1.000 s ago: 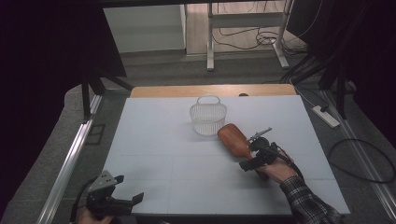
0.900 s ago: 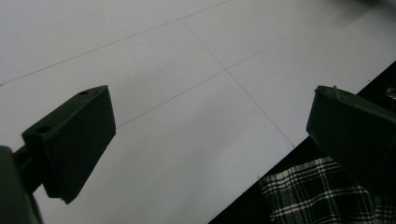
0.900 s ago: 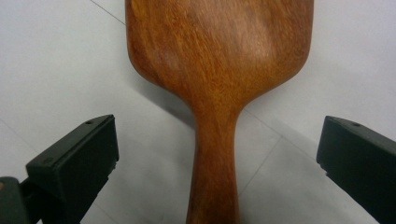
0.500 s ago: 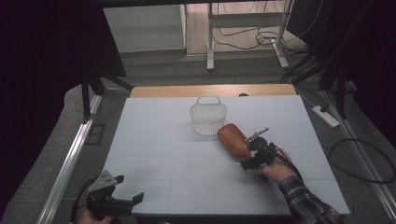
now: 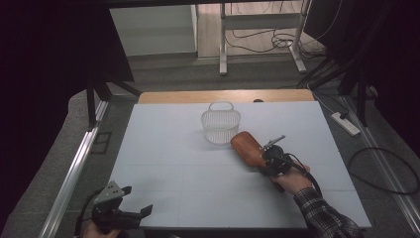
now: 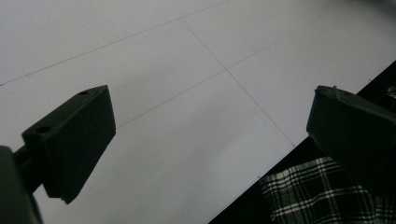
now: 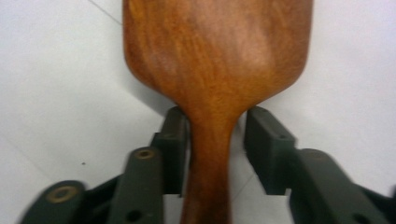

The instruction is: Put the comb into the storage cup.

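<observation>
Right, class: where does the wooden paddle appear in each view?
High view: wooden paddle right of centre, near the basket.
Right gripper view: head across the top centre, handle running down.
Shared landmark: the white table with thin lines, also in the left gripper view.

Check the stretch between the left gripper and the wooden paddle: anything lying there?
Nothing: in the high view, bare white table runs from the left gripper to the wooden paddle. The basket stands farther back, off that line.

Dim room, pale table (image 5: pixel 163 148) evenly lit (dark surroundings), soft blur in the close gripper views
</observation>
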`<state>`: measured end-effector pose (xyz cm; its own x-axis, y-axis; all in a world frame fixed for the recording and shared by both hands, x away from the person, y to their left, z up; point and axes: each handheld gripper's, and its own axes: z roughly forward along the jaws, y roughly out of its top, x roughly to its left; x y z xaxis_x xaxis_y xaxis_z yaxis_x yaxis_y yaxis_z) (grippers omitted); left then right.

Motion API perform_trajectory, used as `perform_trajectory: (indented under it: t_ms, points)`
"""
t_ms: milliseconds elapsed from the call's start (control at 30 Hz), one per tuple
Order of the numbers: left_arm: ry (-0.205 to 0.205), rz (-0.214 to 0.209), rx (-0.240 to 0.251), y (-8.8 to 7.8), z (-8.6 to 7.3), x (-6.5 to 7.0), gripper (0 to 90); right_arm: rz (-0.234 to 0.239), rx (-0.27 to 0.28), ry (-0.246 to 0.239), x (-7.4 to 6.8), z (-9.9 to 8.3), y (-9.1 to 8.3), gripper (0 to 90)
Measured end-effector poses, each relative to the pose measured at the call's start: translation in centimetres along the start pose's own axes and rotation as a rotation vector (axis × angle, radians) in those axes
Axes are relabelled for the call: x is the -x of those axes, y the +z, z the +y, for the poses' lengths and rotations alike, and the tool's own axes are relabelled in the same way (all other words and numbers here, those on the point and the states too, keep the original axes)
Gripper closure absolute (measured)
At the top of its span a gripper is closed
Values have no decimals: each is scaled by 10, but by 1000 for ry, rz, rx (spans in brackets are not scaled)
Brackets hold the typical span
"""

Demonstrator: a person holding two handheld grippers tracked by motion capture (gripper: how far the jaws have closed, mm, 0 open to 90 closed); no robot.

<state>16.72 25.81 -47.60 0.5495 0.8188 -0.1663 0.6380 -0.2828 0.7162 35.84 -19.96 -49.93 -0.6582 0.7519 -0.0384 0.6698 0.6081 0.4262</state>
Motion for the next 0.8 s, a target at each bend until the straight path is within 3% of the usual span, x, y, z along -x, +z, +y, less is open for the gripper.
perform_trajectory:
  t_ms: [367,800]
  points:
    - [5,3,-2,0,0,0,21,36,-26,37,3,0,-1,715]
    - [6,7,5,-1,0,1,16,50,49,38,4,-10,-7,721]
